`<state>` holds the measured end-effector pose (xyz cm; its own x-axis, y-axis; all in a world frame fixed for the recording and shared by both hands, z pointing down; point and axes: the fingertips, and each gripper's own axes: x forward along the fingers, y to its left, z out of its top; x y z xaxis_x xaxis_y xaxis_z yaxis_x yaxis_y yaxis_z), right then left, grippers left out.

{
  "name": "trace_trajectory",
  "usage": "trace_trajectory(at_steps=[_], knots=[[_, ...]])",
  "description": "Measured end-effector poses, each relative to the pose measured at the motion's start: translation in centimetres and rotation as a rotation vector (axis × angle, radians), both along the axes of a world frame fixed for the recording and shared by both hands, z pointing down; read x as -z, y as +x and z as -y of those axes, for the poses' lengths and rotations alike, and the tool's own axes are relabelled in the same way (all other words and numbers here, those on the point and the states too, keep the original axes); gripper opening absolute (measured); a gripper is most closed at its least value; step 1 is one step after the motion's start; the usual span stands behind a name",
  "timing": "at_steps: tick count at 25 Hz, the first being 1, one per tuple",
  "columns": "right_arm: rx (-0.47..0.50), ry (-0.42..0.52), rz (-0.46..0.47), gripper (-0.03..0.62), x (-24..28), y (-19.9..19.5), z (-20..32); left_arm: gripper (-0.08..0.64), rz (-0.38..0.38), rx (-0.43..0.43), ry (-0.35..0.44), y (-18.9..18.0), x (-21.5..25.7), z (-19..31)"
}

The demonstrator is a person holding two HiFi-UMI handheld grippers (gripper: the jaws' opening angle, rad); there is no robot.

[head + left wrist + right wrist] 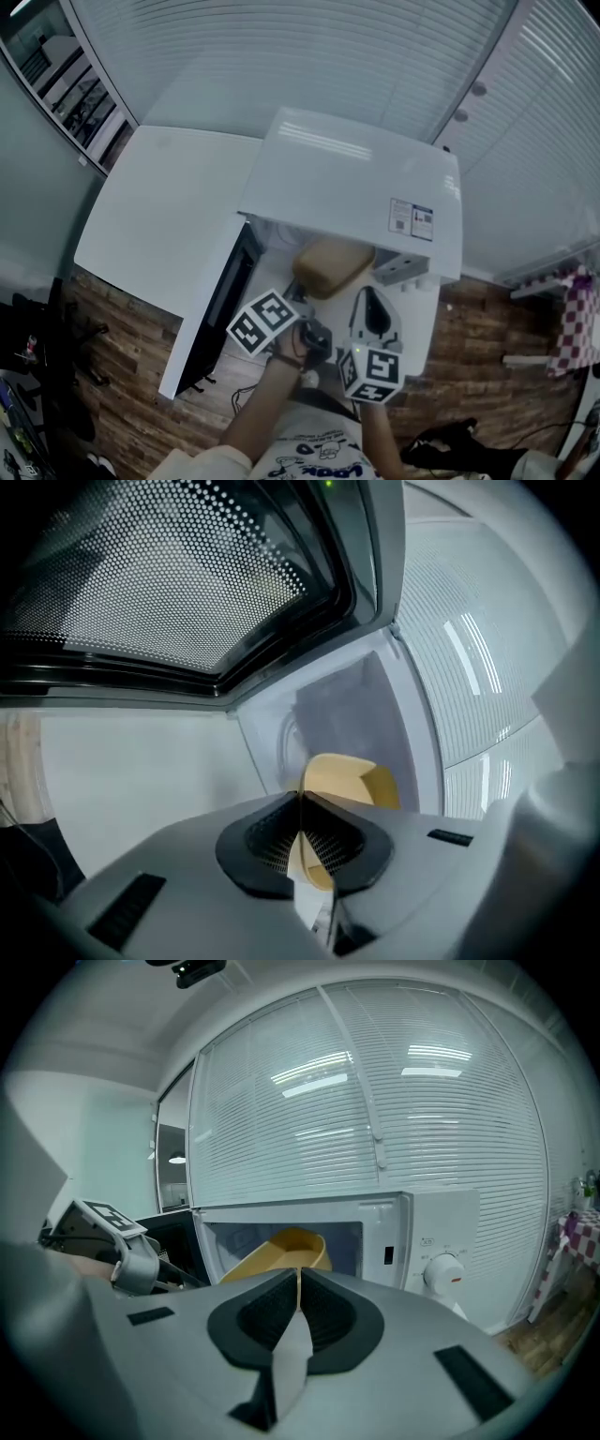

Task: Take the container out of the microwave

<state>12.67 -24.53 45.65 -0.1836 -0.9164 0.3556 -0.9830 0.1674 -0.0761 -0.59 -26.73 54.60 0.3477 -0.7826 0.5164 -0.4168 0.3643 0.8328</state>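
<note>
Pinching container (330, 266) near rim from both sides: left gripper (302, 832), right gripper (298, 1307) clamped on thin wall, likely steadying it through microwave (356, 178) mouth.

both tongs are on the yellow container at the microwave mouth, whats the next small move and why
Probably draw the container straight back toward you, level. Left tongs and right tongs each pinch its rim, and it sits partly out of the microwave, with the open door close on the left.
</note>
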Motion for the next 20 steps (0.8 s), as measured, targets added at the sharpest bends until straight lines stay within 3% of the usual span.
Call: trace_trajectory(at_steps=[20], knots=[[0.042, 0.04, -0.002, 0.026, 1.4, 0.9, -5.1, 0.056, 0.039, 0.037, -0.001, -0.6, 1.0, -7.3]])
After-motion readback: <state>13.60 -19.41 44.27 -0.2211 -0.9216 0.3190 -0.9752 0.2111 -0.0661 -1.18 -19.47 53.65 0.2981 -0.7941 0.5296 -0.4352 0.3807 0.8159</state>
